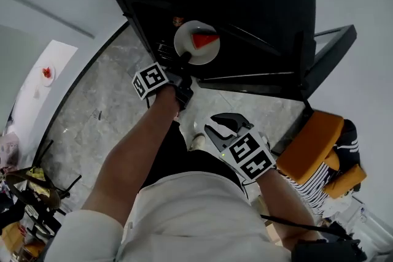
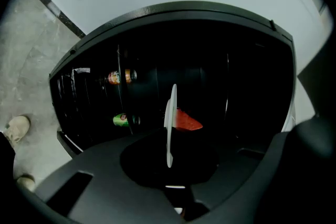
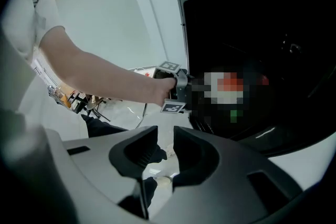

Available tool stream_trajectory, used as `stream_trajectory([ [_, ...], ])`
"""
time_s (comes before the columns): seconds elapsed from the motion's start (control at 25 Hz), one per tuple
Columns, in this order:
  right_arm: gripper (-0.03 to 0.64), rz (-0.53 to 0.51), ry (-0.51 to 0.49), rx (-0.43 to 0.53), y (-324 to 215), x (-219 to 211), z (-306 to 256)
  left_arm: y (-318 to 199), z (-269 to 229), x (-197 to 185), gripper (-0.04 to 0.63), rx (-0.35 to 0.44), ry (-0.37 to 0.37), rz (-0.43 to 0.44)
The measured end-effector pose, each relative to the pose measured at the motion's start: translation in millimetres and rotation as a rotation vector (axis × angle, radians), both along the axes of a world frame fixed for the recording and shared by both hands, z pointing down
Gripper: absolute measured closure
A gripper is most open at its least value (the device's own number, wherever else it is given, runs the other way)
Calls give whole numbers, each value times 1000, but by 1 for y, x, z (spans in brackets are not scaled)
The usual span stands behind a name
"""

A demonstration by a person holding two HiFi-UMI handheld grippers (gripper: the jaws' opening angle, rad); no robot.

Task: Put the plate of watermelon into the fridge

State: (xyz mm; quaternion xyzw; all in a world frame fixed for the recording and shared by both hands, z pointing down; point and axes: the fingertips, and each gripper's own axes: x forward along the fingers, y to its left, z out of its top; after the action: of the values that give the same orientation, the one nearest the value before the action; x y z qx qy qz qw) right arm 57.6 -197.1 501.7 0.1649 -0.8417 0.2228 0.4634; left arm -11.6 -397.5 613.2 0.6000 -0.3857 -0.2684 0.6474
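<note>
A white plate (image 1: 195, 43) carrying a red watermelon wedge (image 1: 205, 40) is held inside the dark opening of the black fridge (image 1: 245, 3). My left gripper (image 1: 184, 59) is shut on the plate's near rim. In the left gripper view the plate (image 2: 170, 122) stands edge-on between the jaws, with the wedge (image 2: 186, 120) to its right. My right gripper (image 1: 228, 124) hangs lower, in front of the fridge and apart from it. In the right gripper view its fingers (image 3: 143, 147) show a narrow gap with nothing in it.
The fridge door (image 1: 331, 52) stands open at the right. Inside the fridge lie an orange bottle (image 2: 118, 77) and a green can (image 2: 122, 120). An orange chair (image 1: 313, 144) is close on the right. A white table (image 1: 37, 95) with a small plate is at the left.
</note>
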Motion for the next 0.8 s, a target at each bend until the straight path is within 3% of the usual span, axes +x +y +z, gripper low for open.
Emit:
stream_trajectory([
  [0.44, 512, 74, 23, -45, -9, 5, 14, -64, 25, 7, 572, -21, -40, 21],
  [0.8, 512, 96, 21, -59, -10, 11, 18, -82, 37, 10, 572, -60, -93, 30],
])
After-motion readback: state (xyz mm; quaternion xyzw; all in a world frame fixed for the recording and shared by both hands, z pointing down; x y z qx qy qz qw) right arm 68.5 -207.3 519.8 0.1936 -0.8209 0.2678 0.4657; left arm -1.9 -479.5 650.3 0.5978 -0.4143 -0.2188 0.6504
